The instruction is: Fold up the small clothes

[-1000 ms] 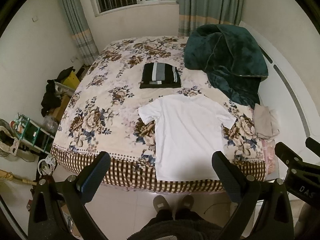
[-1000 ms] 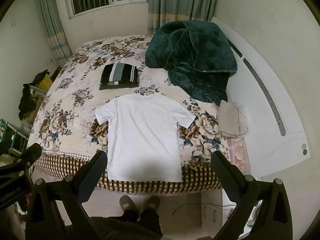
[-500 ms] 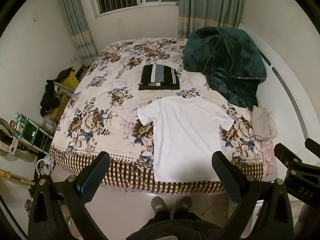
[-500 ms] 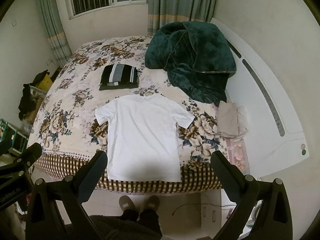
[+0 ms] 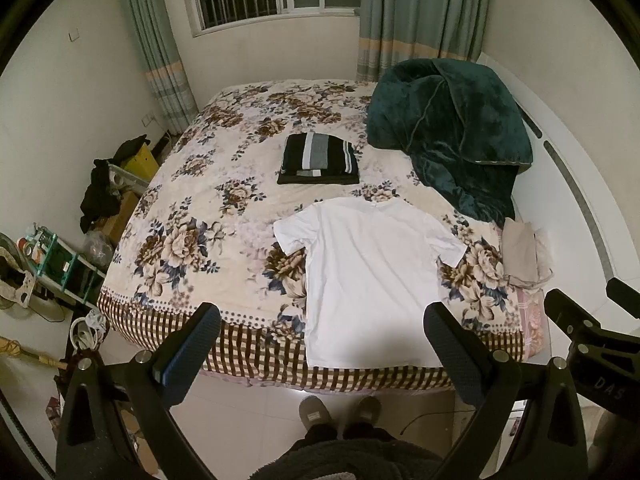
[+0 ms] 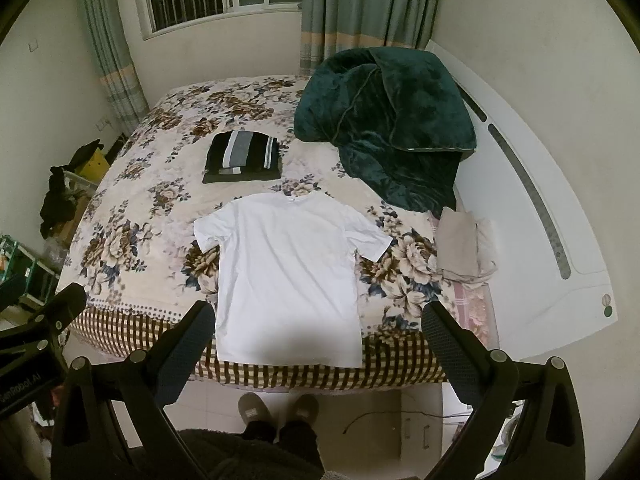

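A white T-shirt (image 5: 372,280) lies spread flat and face-down or face-up, which cannot be told, on the near part of a bed (image 5: 192,240) covered with a flowered spread; its collar points toward the window and its hem reaches the checked border at the bed's near edge, both short sleeves laid out to the sides. Beyond the collar, a little apart from it, sits a folded dark striped garment (image 5: 318,158). A heaped dark green blanket (image 5: 452,132) occupies the far right of the bed, and a folded beige cloth (image 5: 520,252) rests at the right edge, near the shirt's right sleeve but not touching it. The left hand-held gripper (image 5: 320,344) is held above the floor in front of the bed with its jaws spread wide and nothing between them; the shirt's hem appears between the fingers only in the distance. The right hand-held gripper (image 6: 316,340) is likewise spread wide and empty, held off the bed. The person's grey slippers (image 6: 276,412) stand on the tiled floor at the bed's foot.
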{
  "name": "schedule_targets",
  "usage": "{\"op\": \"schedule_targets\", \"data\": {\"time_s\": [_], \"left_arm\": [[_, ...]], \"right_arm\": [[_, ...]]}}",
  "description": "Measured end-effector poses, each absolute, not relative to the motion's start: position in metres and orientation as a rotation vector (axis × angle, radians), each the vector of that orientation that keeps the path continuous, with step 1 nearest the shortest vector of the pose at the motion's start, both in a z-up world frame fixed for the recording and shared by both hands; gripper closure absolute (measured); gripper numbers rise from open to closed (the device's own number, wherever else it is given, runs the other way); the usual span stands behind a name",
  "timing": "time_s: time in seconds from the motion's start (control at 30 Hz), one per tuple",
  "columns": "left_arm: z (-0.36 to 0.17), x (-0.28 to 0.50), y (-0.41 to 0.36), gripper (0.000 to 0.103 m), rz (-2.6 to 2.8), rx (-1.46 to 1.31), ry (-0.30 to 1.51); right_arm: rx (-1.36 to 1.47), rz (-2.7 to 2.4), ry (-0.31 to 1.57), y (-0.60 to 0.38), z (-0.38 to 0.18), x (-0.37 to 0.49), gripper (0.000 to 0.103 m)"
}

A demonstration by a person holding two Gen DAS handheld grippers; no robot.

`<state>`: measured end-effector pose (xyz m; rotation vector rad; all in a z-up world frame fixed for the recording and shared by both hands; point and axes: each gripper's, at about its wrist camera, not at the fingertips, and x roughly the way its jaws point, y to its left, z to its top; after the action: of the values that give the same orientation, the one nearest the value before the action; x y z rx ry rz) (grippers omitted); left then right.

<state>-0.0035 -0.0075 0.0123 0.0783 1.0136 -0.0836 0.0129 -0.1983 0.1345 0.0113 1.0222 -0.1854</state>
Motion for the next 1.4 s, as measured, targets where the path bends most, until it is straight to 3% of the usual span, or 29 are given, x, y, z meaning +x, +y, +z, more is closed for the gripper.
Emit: {"op": "schedule_targets", "data": {"time_s": [1.03, 1.2, 1.4], "left_arm": [[0.019, 0.02, 0.001, 0.0, -0.095, 0.066, 1.006], [0.004, 0.029, 0.013, 0.0, -0.095, 0.083, 0.984], [-0.053, 0.083, 0.015, 0.0, -0.056, 0.148, 0.929]], "right_arm": [[0.012, -0.181, 1.015, -0.195, 0.14, 0.022, 0.0], [0.02, -0.192, 1.031, -0.195, 0.142, 0.036, 0.0], [0.09, -0.25, 1.067, -0.21, 0.093, 0.075, 0.0]]}}
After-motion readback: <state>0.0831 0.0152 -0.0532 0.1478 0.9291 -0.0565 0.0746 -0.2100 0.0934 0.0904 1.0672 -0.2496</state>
